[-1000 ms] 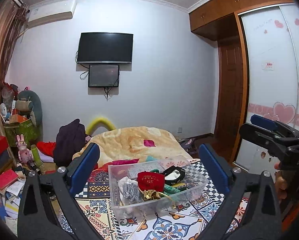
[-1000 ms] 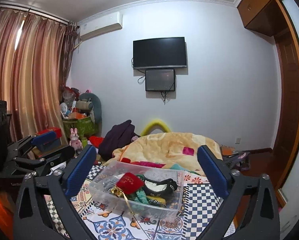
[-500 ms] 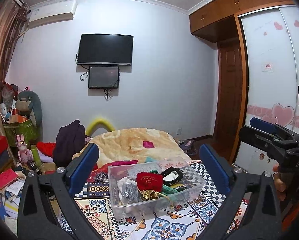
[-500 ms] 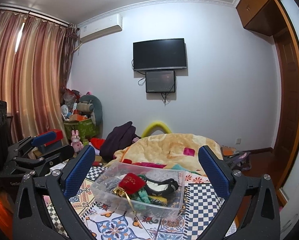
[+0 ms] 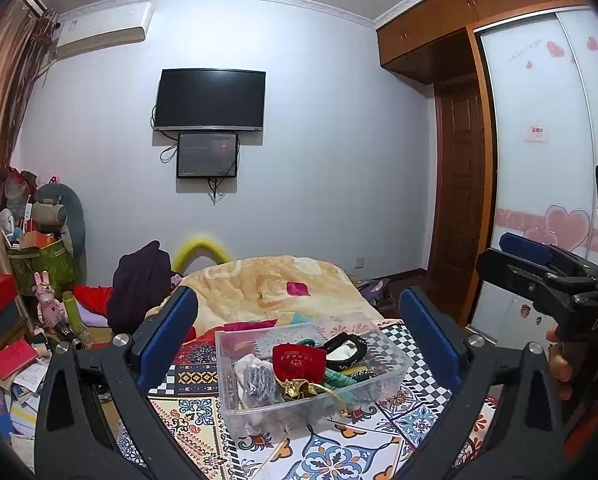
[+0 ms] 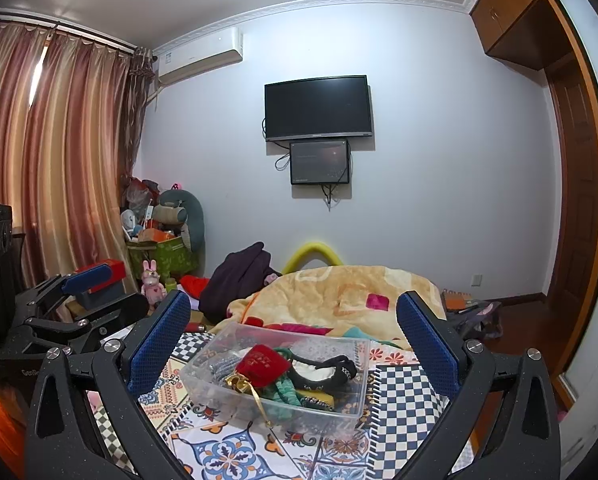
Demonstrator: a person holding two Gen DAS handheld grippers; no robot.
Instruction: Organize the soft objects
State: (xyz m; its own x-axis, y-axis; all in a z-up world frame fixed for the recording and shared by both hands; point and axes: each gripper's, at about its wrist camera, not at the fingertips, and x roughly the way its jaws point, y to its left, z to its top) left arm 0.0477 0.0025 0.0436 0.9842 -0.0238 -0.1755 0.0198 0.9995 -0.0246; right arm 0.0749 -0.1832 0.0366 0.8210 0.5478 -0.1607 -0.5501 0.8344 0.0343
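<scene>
A clear plastic bin sits on the patterned bed cover. It holds a red velvet pouch, a black slipper, green fabric, a grey woolly item and a gold ribbon. My left gripper is open and empty, held above and before the bin. My right gripper is open and empty, likewise before the bin. Each gripper shows at the edge of the other's view.
A beige blanket lies bunched behind the bin, with a dark garment at its left. Clutter, a green box and a pink rabbit toy fill the left floor. A wardrobe stands right.
Both views have tilted slightly up, so the bin sits a little lower in frame. Both grippers stay open and empty.
</scene>
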